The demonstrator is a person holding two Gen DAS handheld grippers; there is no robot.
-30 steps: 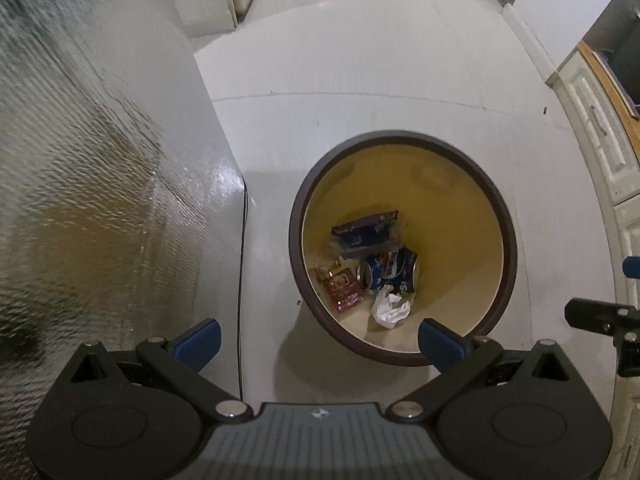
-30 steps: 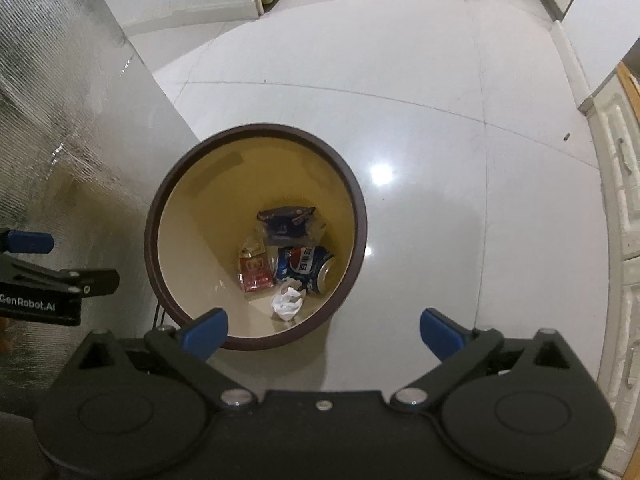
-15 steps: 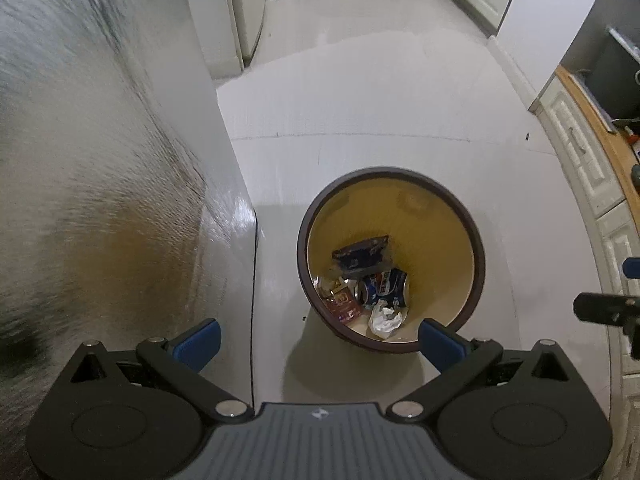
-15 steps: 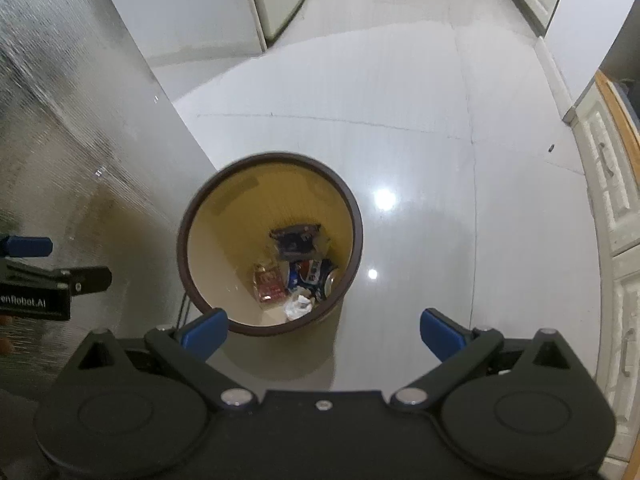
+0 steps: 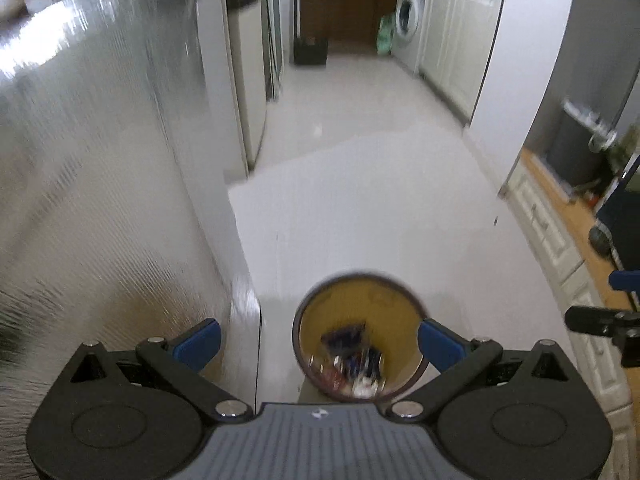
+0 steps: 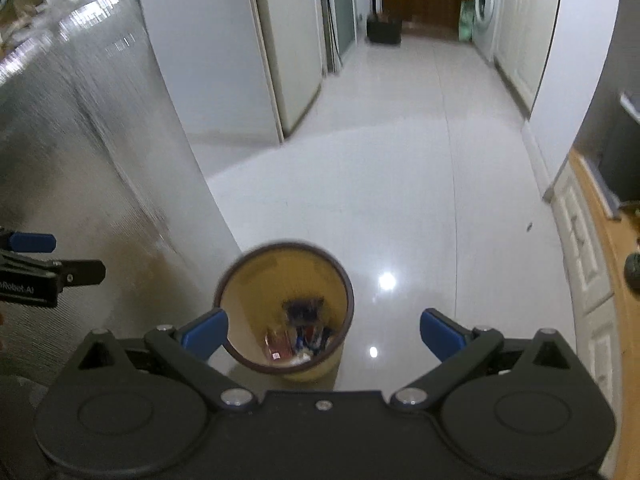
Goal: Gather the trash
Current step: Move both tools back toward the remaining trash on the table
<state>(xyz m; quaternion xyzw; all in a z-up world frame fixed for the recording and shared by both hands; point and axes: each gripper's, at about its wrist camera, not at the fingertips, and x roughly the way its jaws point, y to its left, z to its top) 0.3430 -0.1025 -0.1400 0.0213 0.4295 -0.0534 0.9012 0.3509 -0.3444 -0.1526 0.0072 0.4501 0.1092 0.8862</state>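
A round bin (image 5: 396, 292) with a dark brown rim and a yellow inside stands on the pale floor, low in both views (image 6: 256, 276). Several pieces of trash (image 5: 352, 354) lie at its bottom: a dark blue packet, a red wrapper, a blue can and crumpled white paper (image 6: 298, 340). My left gripper (image 5: 318, 342) is open and empty, high above the bin. My right gripper (image 6: 324, 334) is also open and empty, with the bin below its left finger. Each gripper shows at the other view's side edge.
A textured silver panel (image 5: 100, 200) rises close on the left. White cabinets with a wooden top (image 5: 560, 236) line the right. A corridor runs ahead to a washing machine (image 6: 486, 8), a dark crate (image 6: 384, 28) and a wooden door. Open pale floor (image 6: 380, 184) lies beyond the bin.
Both grippers have risen and tilted up from the bin. The bin now looks much smaller and lower in both views, and the corridor has come into sight. Both stay open and empty.
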